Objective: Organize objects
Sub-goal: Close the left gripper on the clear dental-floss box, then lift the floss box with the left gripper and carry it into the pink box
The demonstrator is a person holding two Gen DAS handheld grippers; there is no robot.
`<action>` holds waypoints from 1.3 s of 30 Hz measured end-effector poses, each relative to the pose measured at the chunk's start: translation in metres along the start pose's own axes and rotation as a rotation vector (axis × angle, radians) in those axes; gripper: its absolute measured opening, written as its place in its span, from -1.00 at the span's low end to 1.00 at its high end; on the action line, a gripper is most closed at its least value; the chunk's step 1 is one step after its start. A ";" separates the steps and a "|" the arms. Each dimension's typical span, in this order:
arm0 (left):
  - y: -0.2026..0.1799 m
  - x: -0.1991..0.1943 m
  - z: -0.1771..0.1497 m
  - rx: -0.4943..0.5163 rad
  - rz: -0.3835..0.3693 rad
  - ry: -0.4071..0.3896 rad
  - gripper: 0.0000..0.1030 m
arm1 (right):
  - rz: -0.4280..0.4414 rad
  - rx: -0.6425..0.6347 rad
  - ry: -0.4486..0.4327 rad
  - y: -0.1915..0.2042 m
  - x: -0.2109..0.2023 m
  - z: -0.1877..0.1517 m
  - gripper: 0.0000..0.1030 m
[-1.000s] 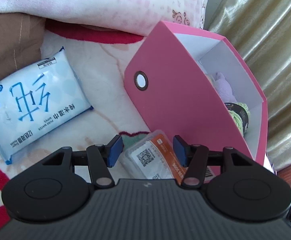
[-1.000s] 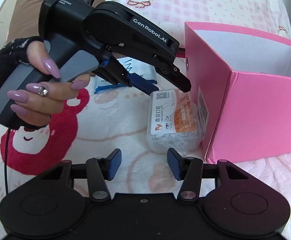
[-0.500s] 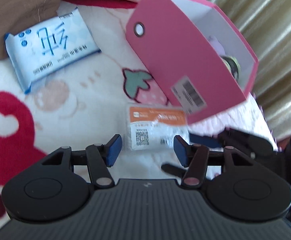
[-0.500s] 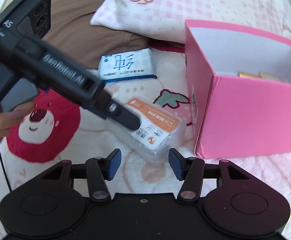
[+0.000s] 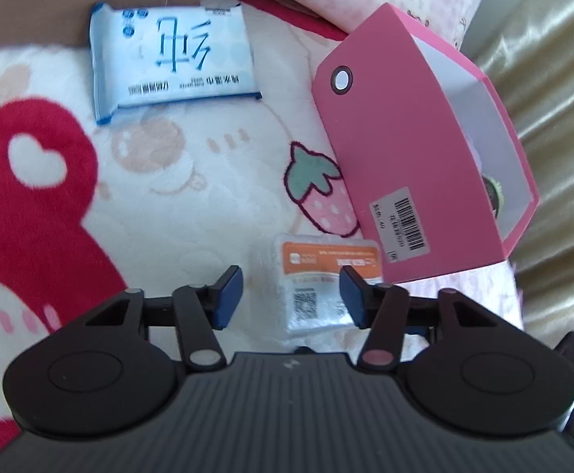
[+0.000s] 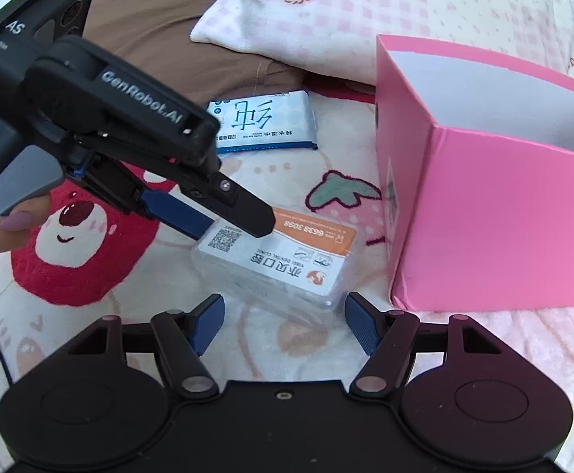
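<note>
Left gripper (image 6: 232, 224) now down at the near end of the clear plastic packet (image 6: 275, 260), jaws closing with the packet's corner between them, no firm pinch visible yet. Right gripper (image 6: 283, 321) opening wide just short of the same packet, empty. Packet shifted away from the pink box (image 6: 504, 216), lying flat on the blanket (image 6: 137, 295) beside it; blue wipes pack (image 6: 263, 122) untouched farther back. Looks like a pick-up for the box.
</note>
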State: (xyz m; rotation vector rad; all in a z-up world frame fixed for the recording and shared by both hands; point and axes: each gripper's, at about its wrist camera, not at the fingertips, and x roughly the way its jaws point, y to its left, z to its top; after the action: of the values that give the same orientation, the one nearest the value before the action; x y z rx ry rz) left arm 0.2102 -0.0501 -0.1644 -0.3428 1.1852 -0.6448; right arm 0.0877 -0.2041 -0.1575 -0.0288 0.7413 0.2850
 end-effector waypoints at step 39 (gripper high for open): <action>-0.024 -0.082 -0.069 -0.206 0.066 -0.112 -0.10 | 0.056 -0.102 0.028 0.048 -0.047 0.006 0.82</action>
State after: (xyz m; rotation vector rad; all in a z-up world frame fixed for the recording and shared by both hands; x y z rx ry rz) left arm 0.1206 -0.0115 -0.1136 -0.5046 1.1533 -0.4408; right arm 0.0459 -0.1687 -0.1178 -0.1089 0.7560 0.3762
